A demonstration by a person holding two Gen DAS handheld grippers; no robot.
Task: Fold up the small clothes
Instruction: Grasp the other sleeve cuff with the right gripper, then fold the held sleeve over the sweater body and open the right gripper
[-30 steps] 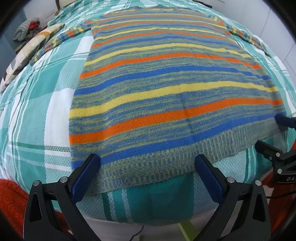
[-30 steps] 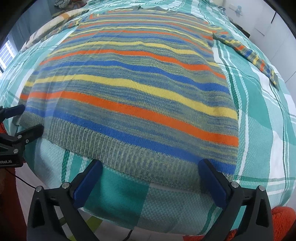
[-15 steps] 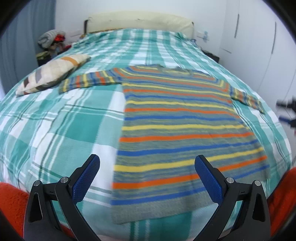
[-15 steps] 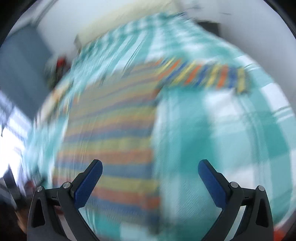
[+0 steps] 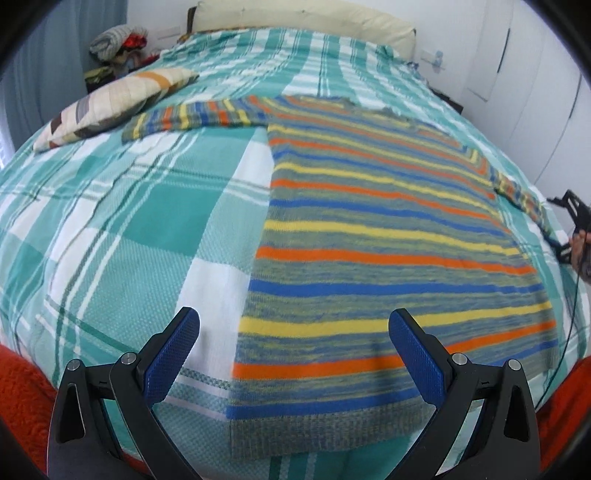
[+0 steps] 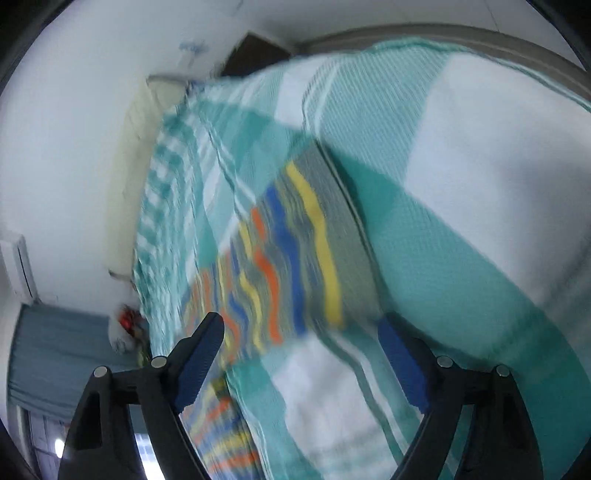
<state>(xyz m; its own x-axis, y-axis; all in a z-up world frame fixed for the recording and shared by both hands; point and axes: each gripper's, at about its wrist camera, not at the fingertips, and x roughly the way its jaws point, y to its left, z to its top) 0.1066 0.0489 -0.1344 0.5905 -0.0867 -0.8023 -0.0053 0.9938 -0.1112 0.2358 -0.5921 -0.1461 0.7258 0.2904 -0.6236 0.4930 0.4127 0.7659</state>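
While knit sweater (image 5: 388,236) lies flat, left claw (image 5: 293,350) gapes.

Sweater spread flat on bed

The bed (image 5: 155,206) carries a sweater (image 5: 388,236) ahead of the left gripper (image 5: 293,354), pillow (image 5: 114,99) far left.

A patchwork pillow (image 5: 110,105) lay near the far left corner of the checked bedspread (image 5: 122,221); a cream headboard (image 5: 306,18) ran along its far edge.
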